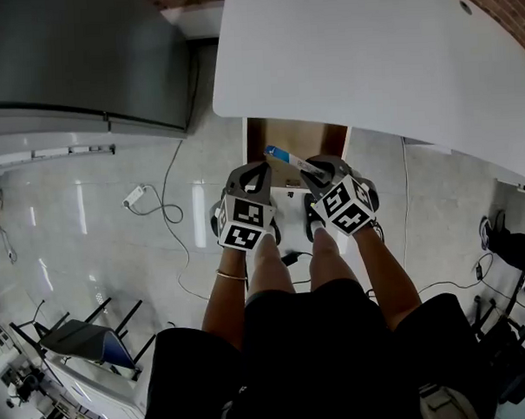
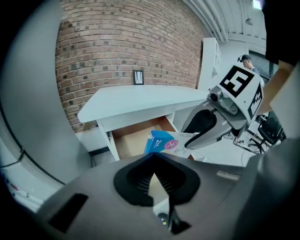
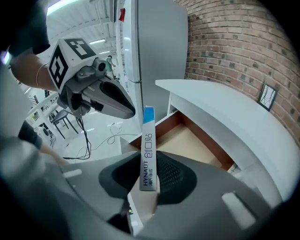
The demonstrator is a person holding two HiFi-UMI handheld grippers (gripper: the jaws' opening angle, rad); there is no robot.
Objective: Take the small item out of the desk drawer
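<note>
The white desk's (image 1: 369,61) wooden drawer (image 1: 294,135) stands pulled open. A small, flat blue-and-white box (image 1: 285,156) hangs above it, and my right gripper (image 1: 317,169) is shut on it. In the right gripper view the box (image 3: 147,154) stands edge-on between the jaws of my right gripper (image 3: 147,165), above the drawer (image 3: 187,138). My left gripper (image 1: 259,170) hovers just left of the box, shut and holding nothing. In the left gripper view the jaws of my left gripper (image 2: 153,159) meet, with the box (image 2: 161,140) and right gripper (image 2: 211,126) beyond.
A grey cabinet (image 1: 82,64) stands left of the desk. A white cable with a plug block (image 1: 136,197) lies on the tiled floor. Brick wall (image 2: 122,42) rises behind the desk. The person's legs (image 1: 317,271) are below the grippers, and a folded chair (image 1: 77,338) is at lower left.
</note>
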